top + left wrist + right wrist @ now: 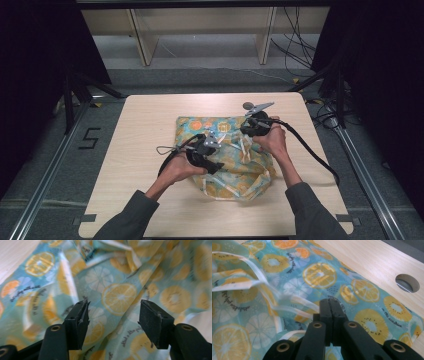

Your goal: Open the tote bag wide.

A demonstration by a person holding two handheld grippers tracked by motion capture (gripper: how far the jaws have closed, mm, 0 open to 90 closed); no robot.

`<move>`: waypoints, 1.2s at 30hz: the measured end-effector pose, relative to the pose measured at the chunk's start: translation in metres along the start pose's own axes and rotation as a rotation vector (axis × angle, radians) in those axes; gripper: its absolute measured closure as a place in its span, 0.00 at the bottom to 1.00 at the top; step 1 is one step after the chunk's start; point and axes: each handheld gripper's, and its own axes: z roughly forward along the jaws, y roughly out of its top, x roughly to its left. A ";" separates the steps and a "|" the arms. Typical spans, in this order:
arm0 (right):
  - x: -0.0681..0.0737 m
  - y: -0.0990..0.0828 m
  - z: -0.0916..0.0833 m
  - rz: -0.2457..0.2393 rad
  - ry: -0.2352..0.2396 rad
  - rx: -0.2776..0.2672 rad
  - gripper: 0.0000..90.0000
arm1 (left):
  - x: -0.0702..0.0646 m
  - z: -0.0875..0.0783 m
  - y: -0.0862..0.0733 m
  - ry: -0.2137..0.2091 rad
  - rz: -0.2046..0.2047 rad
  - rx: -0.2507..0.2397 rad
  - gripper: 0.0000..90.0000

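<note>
Thin fruit-print cloth [227, 155] looks light, floppy, slippery, best pinched at a pale hem; left gripper [113, 315] jaws apart over it, right gripper [329, 315] jaws closed, empty.

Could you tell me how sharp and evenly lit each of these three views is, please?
High view: the table is evenly lit, the surroundings fall to black. Left gripper view: the jaws are sharp, the cloth behind is soft, most smeared at right. Right gripper view: the cloth and the table hole look fairly crisp, while the cloth at lower left softens.
</note>
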 end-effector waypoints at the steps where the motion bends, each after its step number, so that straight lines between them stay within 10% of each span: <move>1: -0.001 0.000 -0.002 -0.009 0.003 0.012 1.00 | -0.001 0.005 -0.002 0.003 -0.010 -0.006 0.42; 7: 0.002 0.001 -0.004 0.039 0.013 0.035 1.00 | -0.010 0.026 -0.012 0.072 0.039 0.017 0.30; 10: 0.001 -0.001 0.000 0.031 0.010 0.004 1.00 | -0.015 0.032 -0.015 0.175 0.158 0.032 0.34; 18: -0.007 -0.017 -0.004 0.064 0.043 -0.011 1.00 | -0.010 0.026 -0.012 0.158 0.250 -0.023 0.92; 27: 0.003 -0.027 -0.051 0.051 0.064 -0.058 0.68 | 0.006 0.010 -0.007 0.083 0.097 -0.101 1.00; 36: 0.037 -0.050 -0.119 0.059 0.116 -0.110 0.53 | 0.020 -0.017 0.008 0.116 0.069 -0.103 1.00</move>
